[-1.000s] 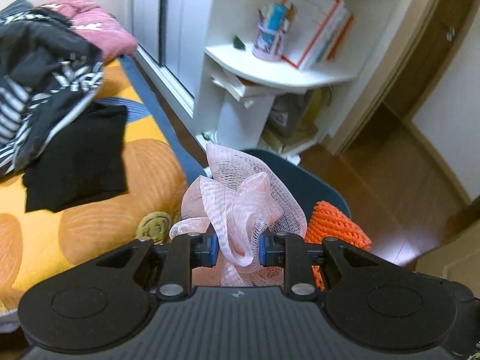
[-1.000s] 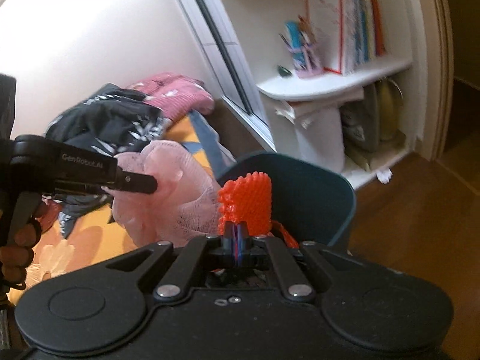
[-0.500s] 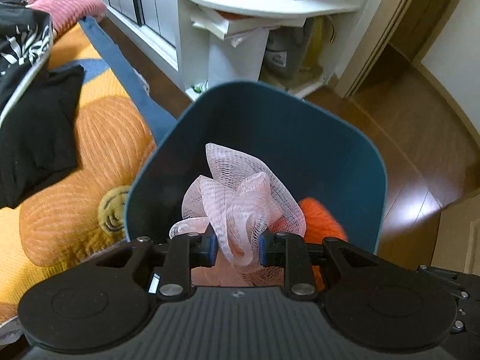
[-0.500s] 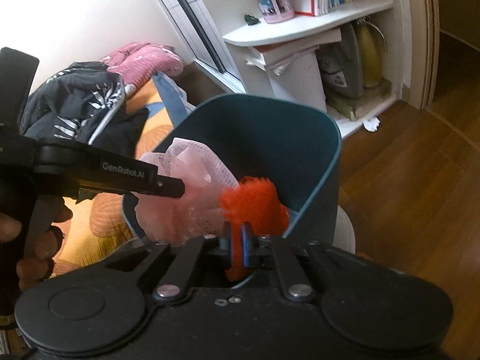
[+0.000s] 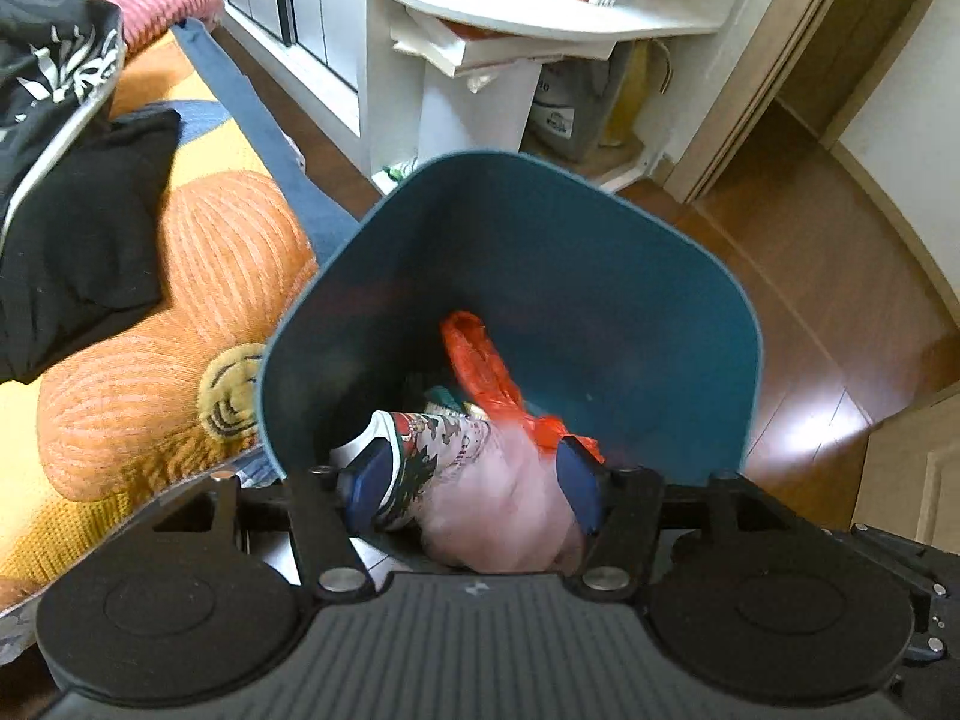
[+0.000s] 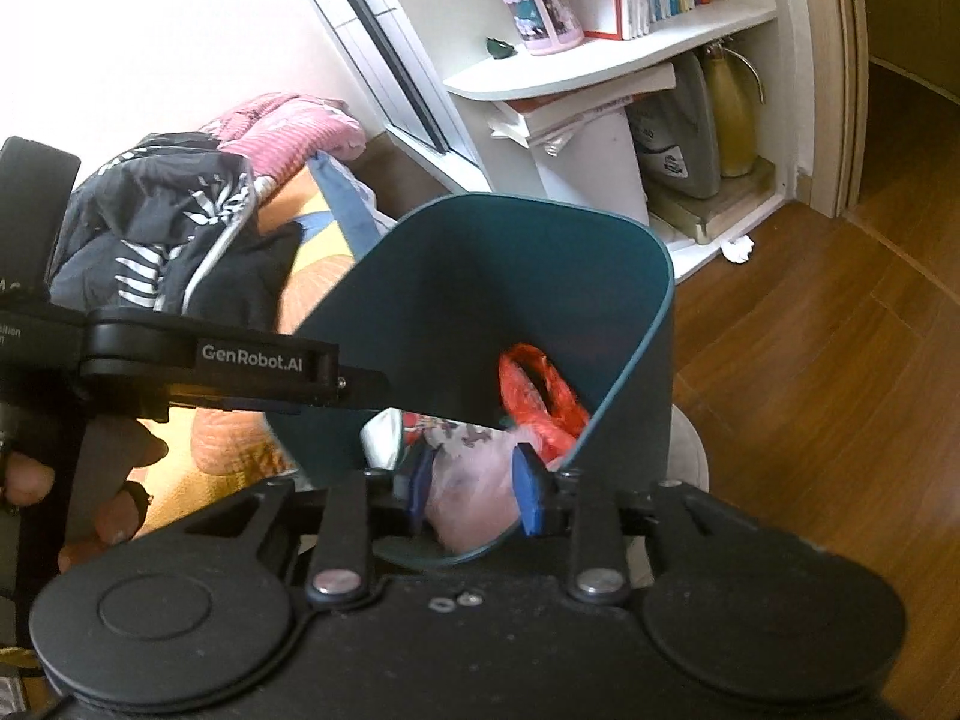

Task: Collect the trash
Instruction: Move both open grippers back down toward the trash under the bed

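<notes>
A dark teal trash bin (image 5: 600, 252) stands on the floor beside the bed; it also shows in the right wrist view (image 6: 540, 276). My left gripper (image 5: 474, 486) is open over the bin's near rim. The pink mesh foam net (image 5: 510, 510) is blurred, dropping free between its fingers. My right gripper (image 6: 474, 486) is open over the same rim, with the pink net (image 6: 474, 498) below it. The orange foam net (image 5: 480, 360) lies inside the bin against the far wall, also in the right wrist view (image 6: 540, 396). A printed wrapper (image 5: 432, 438) lies in the bin.
An orange-and-yellow flower bedspread (image 5: 168, 300) with black and striped clothes (image 5: 66, 108) is left of the bin. A white corner shelf (image 5: 540, 18) with books and a pen cup stands behind it. Wooden floor (image 5: 840, 312) lies to the right.
Both grippers have opened over the bin. The pink net has left my left gripper and is falling in; the orange net has left my right gripper and lies inside.
</notes>
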Demonstrator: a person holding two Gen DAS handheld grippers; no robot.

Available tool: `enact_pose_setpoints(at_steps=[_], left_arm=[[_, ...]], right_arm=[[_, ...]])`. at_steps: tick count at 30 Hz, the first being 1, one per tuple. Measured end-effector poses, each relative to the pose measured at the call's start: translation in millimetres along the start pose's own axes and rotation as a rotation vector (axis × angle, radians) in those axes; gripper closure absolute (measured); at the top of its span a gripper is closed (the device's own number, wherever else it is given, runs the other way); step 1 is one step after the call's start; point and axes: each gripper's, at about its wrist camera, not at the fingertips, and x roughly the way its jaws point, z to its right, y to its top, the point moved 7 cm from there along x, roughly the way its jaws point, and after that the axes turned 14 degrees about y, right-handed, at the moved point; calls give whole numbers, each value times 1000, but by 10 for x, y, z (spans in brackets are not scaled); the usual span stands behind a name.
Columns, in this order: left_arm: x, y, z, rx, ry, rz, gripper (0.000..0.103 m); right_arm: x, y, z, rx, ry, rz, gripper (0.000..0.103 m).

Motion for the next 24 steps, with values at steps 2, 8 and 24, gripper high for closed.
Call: enact_pose_setpoints(at_steps=[2,8,24], left_arm=[[-113,-26,-28,-2,-6,16,44],[-521,-162,-172,-4,-17,84,43],[-1471,-823,-1204,-173,-27,217,28]], right_arm=[[-63,0,-83,-20,2,1,70],[-221,7,-389,-69,29,-2,68],[-367,-249,-1588,-292,175,-67,56]])
